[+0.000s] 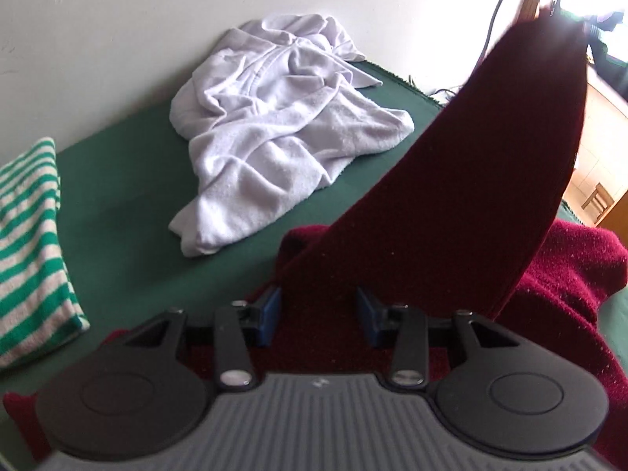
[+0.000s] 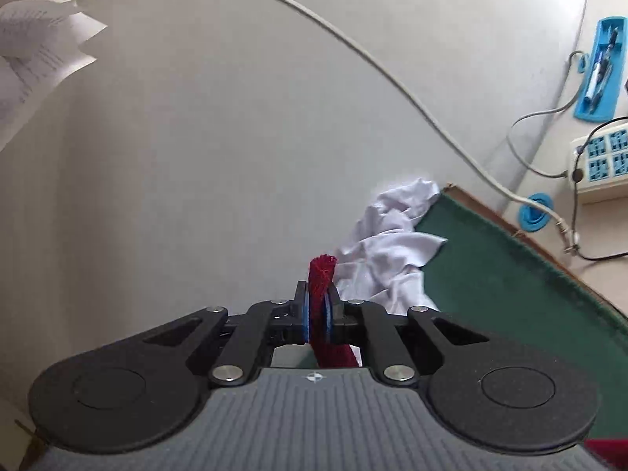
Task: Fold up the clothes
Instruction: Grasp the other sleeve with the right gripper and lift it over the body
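A dark red cloth [image 1: 451,196] lies bunched on the green mat [image 1: 129,216], and one band of it is pulled up taut toward the upper right. My left gripper [image 1: 320,314] sits low over the cloth's near end. Its blue pads [image 1: 271,314] stand well apart, with red fabric filling the gap between them. In the right wrist view my right gripper [image 2: 318,314] is raised, pointing at the wall and shut on a narrow edge of the red cloth [image 2: 322,274], which sticks up past the pads.
A crumpled white garment [image 1: 282,129] lies on the mat against the wall, also visible in the right wrist view [image 2: 392,255]. A folded green-and-white striped cloth [image 1: 31,251] sits at the left. Beyond the mat's edge [image 2: 510,274] are a power strip [image 2: 600,165], cables and a blue tray [image 2: 600,70].
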